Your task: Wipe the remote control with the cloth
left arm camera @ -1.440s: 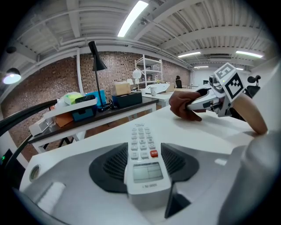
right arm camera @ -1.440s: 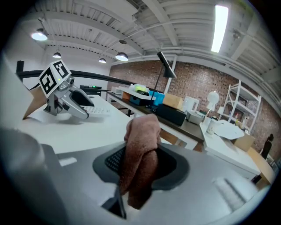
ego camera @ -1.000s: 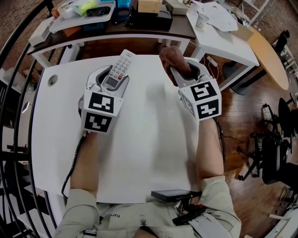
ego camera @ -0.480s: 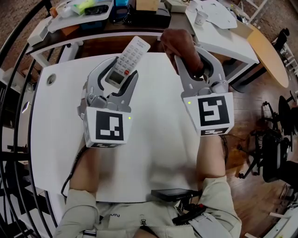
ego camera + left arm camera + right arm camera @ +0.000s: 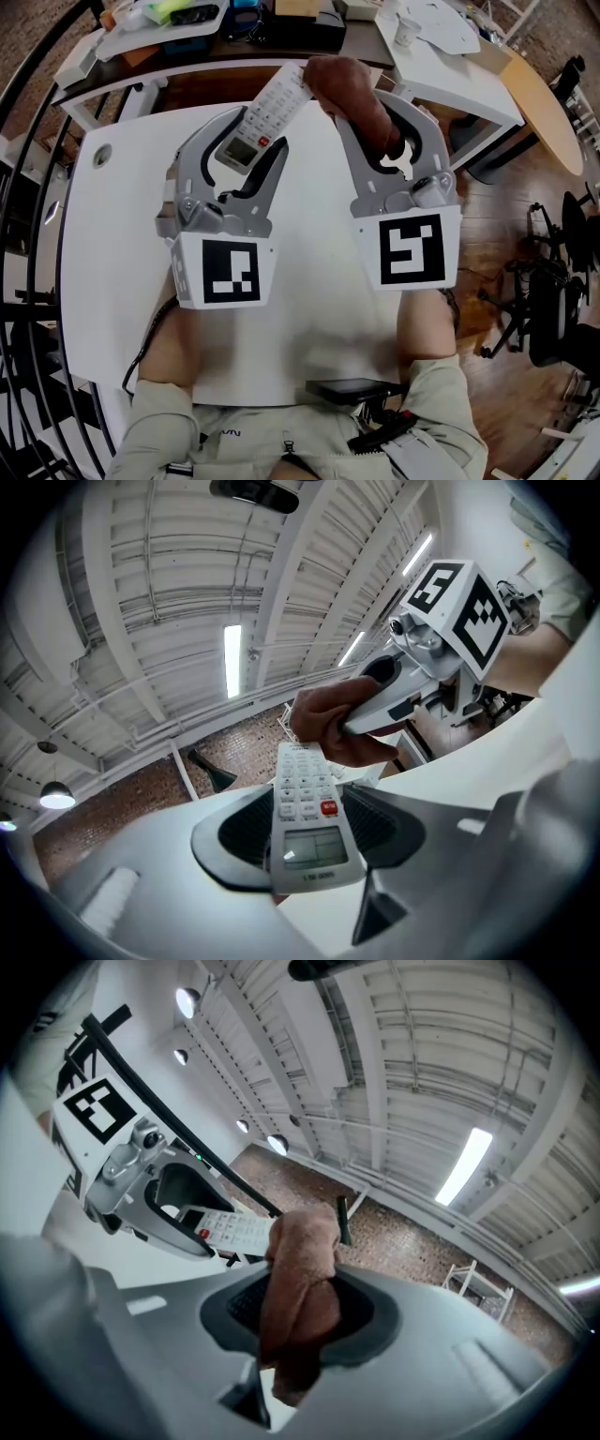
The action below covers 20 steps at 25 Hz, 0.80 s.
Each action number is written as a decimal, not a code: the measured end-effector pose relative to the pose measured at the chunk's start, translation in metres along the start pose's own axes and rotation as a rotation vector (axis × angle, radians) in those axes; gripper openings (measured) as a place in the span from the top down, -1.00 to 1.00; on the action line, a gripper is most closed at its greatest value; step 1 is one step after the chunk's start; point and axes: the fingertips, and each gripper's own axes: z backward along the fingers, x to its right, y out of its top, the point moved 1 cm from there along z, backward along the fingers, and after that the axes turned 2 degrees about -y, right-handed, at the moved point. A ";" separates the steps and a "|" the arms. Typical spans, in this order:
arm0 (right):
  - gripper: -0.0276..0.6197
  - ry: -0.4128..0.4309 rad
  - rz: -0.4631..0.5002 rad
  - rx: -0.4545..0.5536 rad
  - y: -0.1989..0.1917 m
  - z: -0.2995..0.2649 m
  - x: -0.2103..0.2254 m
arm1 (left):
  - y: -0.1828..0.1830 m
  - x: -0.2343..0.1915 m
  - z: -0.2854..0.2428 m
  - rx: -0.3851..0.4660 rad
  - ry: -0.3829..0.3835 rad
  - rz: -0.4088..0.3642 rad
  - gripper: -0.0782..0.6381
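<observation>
**cloth meets the tip of the remote, wipe barely under way**

the white table [image 5: 309,328] takes up most of the space in front of the person, and both tools are held up off it, pointing level and away from the body. nothing of the task lies on the tabletop itself.

the left gripper [image 5: 246,141] has its jaws pinched on the remote control [image 5: 272,108], gripping the sides at the display end. the rest of the remote sticks out past the jaws with the button face turned up. the right gripper [image 5: 370,117] has its jaws pressed in on the brown cloth [image 5: 342,86], which is bunched into a thick wad. part of it bulges out in front of the jaws and part hangs below them.

the wad's front end sits right at the far tip of the remote and looks to be touching it, though i can't tell how firmly.

as for progress, i'd say both things are gripped and brought together, so the setting-up is done. the wiping looks to be at one end only. the keypad, the red button and the little screen near the left jaws are all uncovered, and no view shows whether any of them has been rubbed. the length of the face, and probably the back and sides, look to be left to do.
</observation>
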 end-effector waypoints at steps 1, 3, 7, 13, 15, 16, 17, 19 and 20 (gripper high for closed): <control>0.57 0.009 0.012 -0.003 0.001 0.000 -0.003 | 0.000 0.000 0.000 0.005 0.004 0.000 0.10; 0.57 0.030 0.031 -0.006 0.005 0.001 -0.010 | 0.002 -0.001 0.001 0.012 0.013 -0.004 0.10; 0.57 0.092 0.071 -0.018 0.009 0.004 -0.024 | 0.003 -0.001 0.001 0.015 0.030 -0.033 0.10; 0.57 0.201 0.157 -0.021 0.016 0.010 -0.050 | 0.001 -0.003 0.001 0.008 0.043 -0.055 0.10; 0.57 0.233 0.197 -0.020 0.018 0.012 -0.058 | 0.002 -0.003 0.002 0.009 0.044 -0.060 0.10; 0.57 0.248 0.221 -0.019 0.019 0.013 -0.062 | 0.003 -0.003 0.002 0.010 0.043 -0.064 0.10; 0.57 0.263 0.246 -0.016 0.020 0.014 -0.067 | 0.003 -0.002 0.002 0.010 0.042 -0.068 0.10; 0.57 0.292 0.299 -0.011 0.020 0.017 -0.075 | 0.002 -0.001 0.002 0.009 0.040 -0.080 0.10; 0.57 0.307 0.328 -0.008 0.020 0.019 -0.079 | 0.002 0.001 0.001 0.008 0.038 -0.089 0.10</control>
